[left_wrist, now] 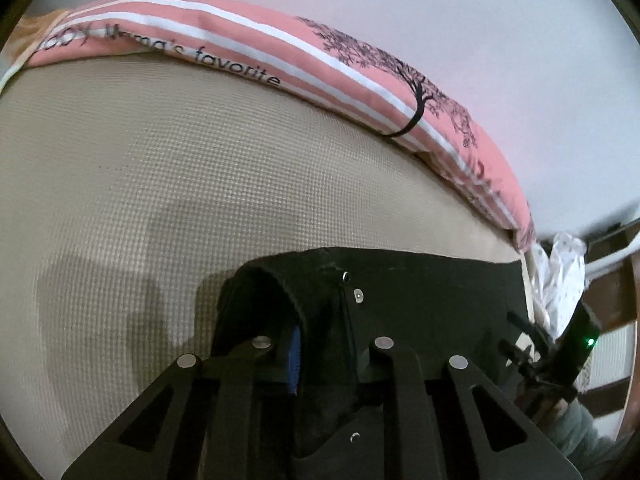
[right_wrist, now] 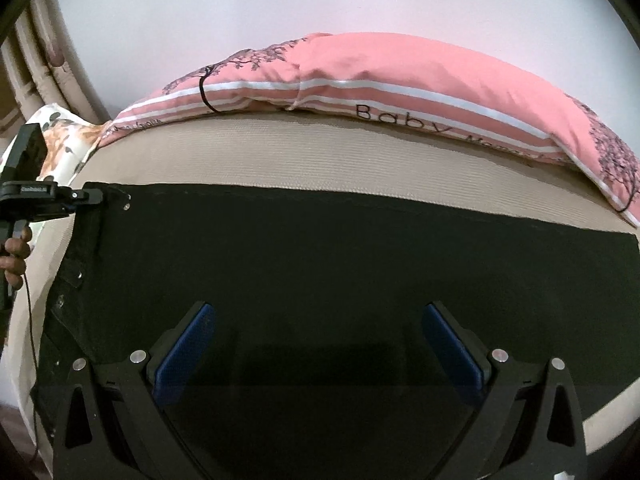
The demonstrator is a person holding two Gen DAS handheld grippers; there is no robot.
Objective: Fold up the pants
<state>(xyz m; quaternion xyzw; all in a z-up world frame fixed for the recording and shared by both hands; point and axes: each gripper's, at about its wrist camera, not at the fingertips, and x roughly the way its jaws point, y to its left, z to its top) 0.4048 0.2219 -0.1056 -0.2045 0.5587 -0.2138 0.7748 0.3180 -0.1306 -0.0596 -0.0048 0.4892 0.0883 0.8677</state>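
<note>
My left gripper (left_wrist: 320, 360) is clamped on a bunched-up corner of the black pants (right_wrist: 320, 264); in the left wrist view one blue pad (left_wrist: 294, 364) shows pressed against a raised fold of the dark cloth, and the waistband rolls up over the finger just beyond it. From the right wrist camera I can see that same gripper (right_wrist: 120, 198) at the far left corner of the garment, with a hand (right_wrist: 16, 256) wrapped around its grip below and a thin cable hanging down past the mattress edge. Both tools tip steeply downward toward the bed. My right gripper (right_wrist: 320, 348) hangs over the near part of the pants with its jaws spread wide, the two blue pads (right_wrist: 184, 356) well apart and nothing between them but the flat fabric underneath; whether the pads touch the cloth I cannot tell. The pants lie spread flat across the beige textured bed cover (right_wrist: 360, 156), their far edge running almost straight from left to right, with small metal rivets (left_wrist: 359, 295) near the held corner. Beyond the pants a long pink pillow (right_wrist: 400, 76) with white stripes, black lettering and tree prints lies along the pale wall (right_wrist: 280, 0). A floral-print cushion (right_wrist: 76, 136) sits at the left end of the bed.
</note>
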